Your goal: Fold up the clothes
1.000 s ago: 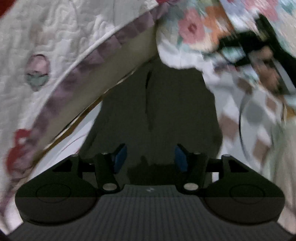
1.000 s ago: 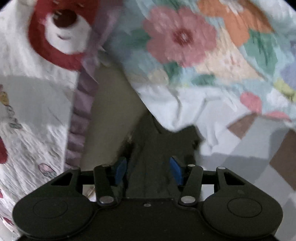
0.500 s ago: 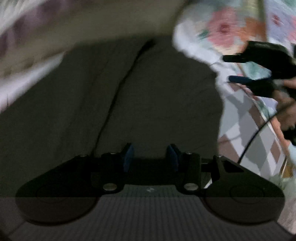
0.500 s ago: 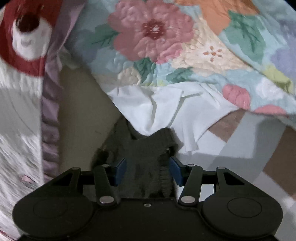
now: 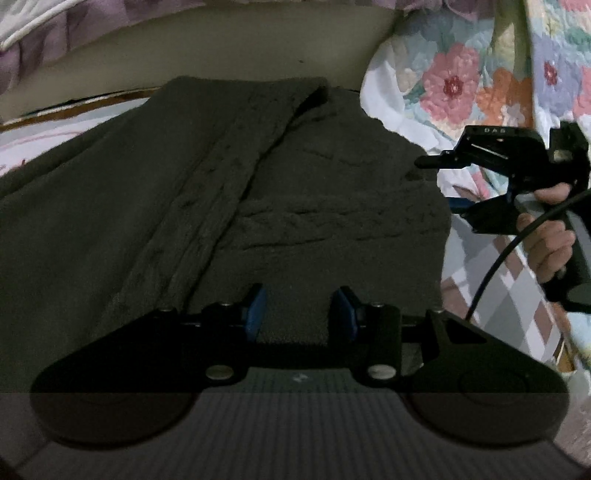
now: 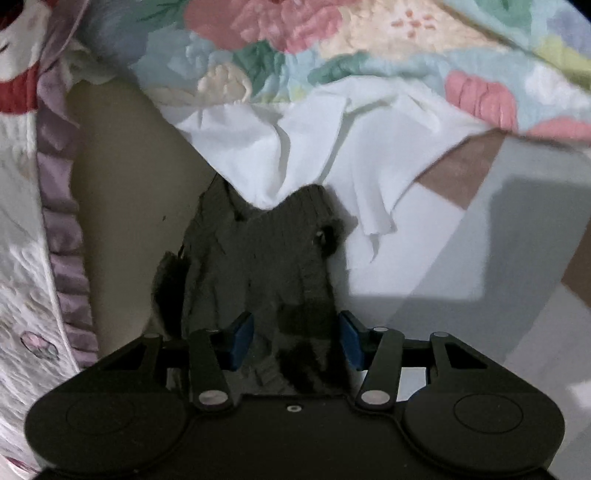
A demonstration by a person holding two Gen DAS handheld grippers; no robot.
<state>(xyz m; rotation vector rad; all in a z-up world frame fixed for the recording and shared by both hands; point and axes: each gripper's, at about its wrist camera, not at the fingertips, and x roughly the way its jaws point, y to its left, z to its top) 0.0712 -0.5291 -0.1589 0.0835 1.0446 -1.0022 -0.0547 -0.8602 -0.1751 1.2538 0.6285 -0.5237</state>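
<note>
Floral quilt (image 5: pixel 461 85) — dark knit garment (image 5: pixel 221 206) (rumpled, ribbed)

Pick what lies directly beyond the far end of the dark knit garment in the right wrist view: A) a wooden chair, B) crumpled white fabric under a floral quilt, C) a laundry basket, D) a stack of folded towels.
B: the crumpled white fabric overlaps the dark knit garment's far end, below the floral quilt.

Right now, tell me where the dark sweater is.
The dark sweater lies spread on the bed, filling the left wrist view's centre, with the floral quilt at its right edge and the purple-frilled blanket beyond its far side.
</note>
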